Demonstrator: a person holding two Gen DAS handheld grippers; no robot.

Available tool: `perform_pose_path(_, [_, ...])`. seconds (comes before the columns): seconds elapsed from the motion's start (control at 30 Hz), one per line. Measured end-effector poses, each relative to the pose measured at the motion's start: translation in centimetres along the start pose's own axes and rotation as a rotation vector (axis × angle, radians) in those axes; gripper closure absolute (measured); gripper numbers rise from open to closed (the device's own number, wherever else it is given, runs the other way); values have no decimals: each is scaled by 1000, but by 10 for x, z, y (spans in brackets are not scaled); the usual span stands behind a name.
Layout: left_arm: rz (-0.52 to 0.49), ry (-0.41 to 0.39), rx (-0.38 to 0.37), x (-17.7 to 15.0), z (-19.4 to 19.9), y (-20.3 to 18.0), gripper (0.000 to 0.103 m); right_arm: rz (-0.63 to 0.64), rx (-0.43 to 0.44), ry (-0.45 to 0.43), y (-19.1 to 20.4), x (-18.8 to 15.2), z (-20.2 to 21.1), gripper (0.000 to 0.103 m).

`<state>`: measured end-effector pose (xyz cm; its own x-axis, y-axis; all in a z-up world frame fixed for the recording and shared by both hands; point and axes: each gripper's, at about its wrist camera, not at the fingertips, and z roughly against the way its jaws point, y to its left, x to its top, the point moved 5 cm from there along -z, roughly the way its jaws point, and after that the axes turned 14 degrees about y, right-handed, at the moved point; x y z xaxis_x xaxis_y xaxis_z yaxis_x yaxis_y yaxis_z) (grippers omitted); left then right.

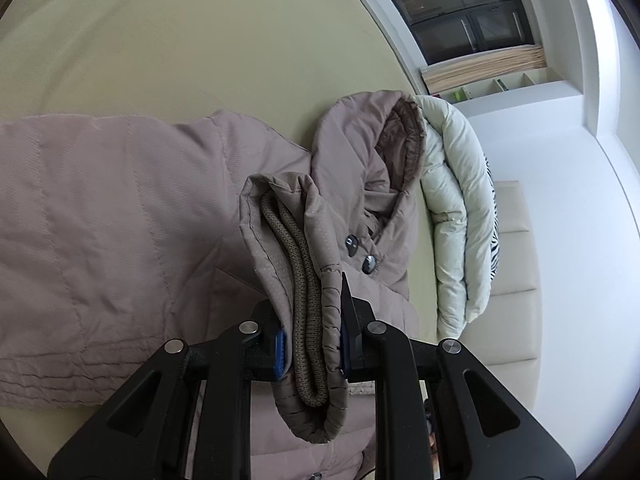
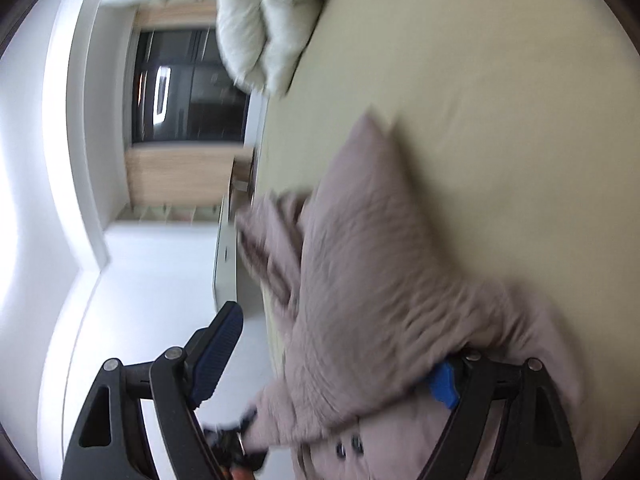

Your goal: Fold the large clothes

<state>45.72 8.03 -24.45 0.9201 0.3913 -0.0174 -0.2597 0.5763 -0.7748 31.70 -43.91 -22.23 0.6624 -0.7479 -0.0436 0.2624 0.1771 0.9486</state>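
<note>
In the left wrist view, the left gripper is seen closed nearly all the way on the sleeve cuff of a mauve padded coat. The cuff's quilted shell and knitted inner band are pinched between the blue-padded fingers, and the cuff's long axis runs straight ahead along them. The coat's body is spread on the bed, to the left of the cuff in this view, while the hood lies ahead and to the right, beside a pale folded duvet at the bed's far edge. The sleeve is therefore judged to be placed for carrying across the body.

In the right wrist view, which is rolled on its side and blurred, the right gripper is seen with its fingers spread wide. Coat fabric lies in the gap and covers part of the far finger, but it is not pinched. The near finger hangs past the bed's edge, over the floor. The coat extends ahead and to the right of these fingers, along the bed's edge, and the next hold would have to be taken there.
</note>
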Motion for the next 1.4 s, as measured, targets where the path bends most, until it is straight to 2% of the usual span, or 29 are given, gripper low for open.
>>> perform_pose_path(0.07, [9,11,5,-3,-6,5,86,-86,60,-24,-12,21,9,22])
perform_pose_path(0.13, [14,21,20,-5,-15,10,86,-130,113,-18,-20,28,13,24])
perform_pose_path(0.27, [36,31,38,-7,-28,22,86,-91,116,6,-29,29,14,37])
perform_pose_path(0.33, [36,33,46,-8,-31,27,86,-91,105,20,-27,25,15,38])
perform_pose_path(0.4, [33,32,50,-7,-32,30,86,-55,40,24,-22,4,26,32])
perform_pose_path(0.43, [29,32,53,-7,-33,31,86,-37,21,27,-13,-5,33,24])
perform_pose_path(0.47, [27,33,55,-7,-35,32,86,-25,19,29,-6,-12,38,19])
perform_pose_path(0.63, [19,45,53,-6,-40,37,86,166,9,40,61,-24,50,15])
perform_pose_path(0.7, [18,48,46,-5,-41,39,86,267,-2,85,91,-20,29,14])
perform_pose_path(0.77, [15,52,42,-3,-42,41,86,305,-13,130,99,-16,7,14])
perform_pose_path(0.83, [8,56,44,0,-44,42,85,278,-51,163,87,-6,-16,14])
perform_pose_path(0.93, [0,55,44,7,-47,43,84,200,-174,111,38,24,-32,16])
perform_pose_path(0.97, [-5,56,39,10,-50,44,82,156,-187,104,13,31,-34,27])
perform_pose_path(1.03, [-17,58,39,16,-56,43,81,95,-159,90,-16,41,-32,47])
perform_pose_path(1.13, [-39,49,50,24,-61,39,80,125,-133,84,-16,40,-24,48])
perform_pose_path(1.2, [-42,49,50,26,-62,39,79,132,-160,93,-8,39,-21,44])
perform_pose_path(1.27, [-52,45,53,27,-63,38,79,130,-146,67,9,38,-17,22])
perform_pose_path(1.3, [-58,43,56,27,-63,39,79,145,-139,43,21,37,-16,17])
perform_pose_path(1.33, [-60,40,58,27,-64,39,79,170,-138,26,33,37,-16,13])
perform_pose_path(1.4, [-65,37,66,26,-65,38,78,221,-147,45,53,38,-28,13])
